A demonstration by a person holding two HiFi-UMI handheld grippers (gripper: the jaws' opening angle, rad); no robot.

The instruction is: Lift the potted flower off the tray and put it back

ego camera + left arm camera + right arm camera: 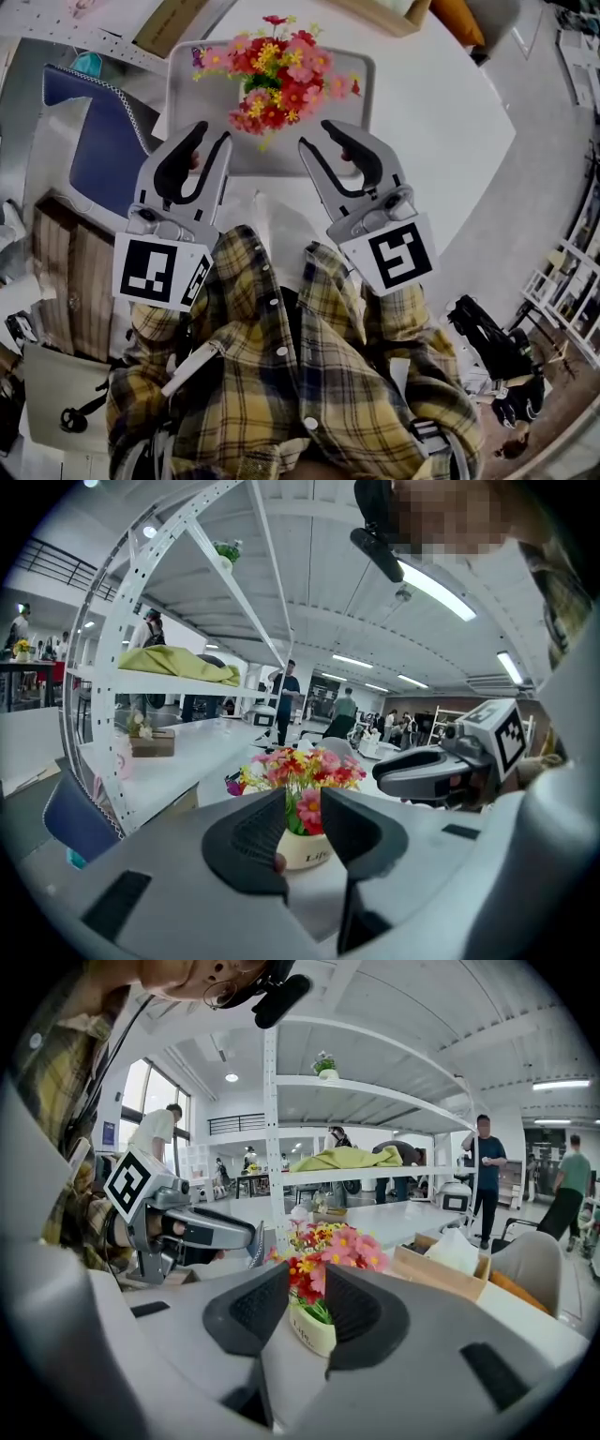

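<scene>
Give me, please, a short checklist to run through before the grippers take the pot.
1. Pot upright on tray: ok.
2. Left gripper open and empty: ok.
3. Right gripper open and empty: ok.
4. Both grippers at the pot: not ok, both stop short of it, at the tray's near edge.
5. Jaw gaps wide enough for the pot: cannot tell.

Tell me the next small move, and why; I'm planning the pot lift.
Probably ease the left gripper and right gripper forward to the pot: it stands on the tray, and both hang short of it, jaws apart, holding nothing.
</scene>
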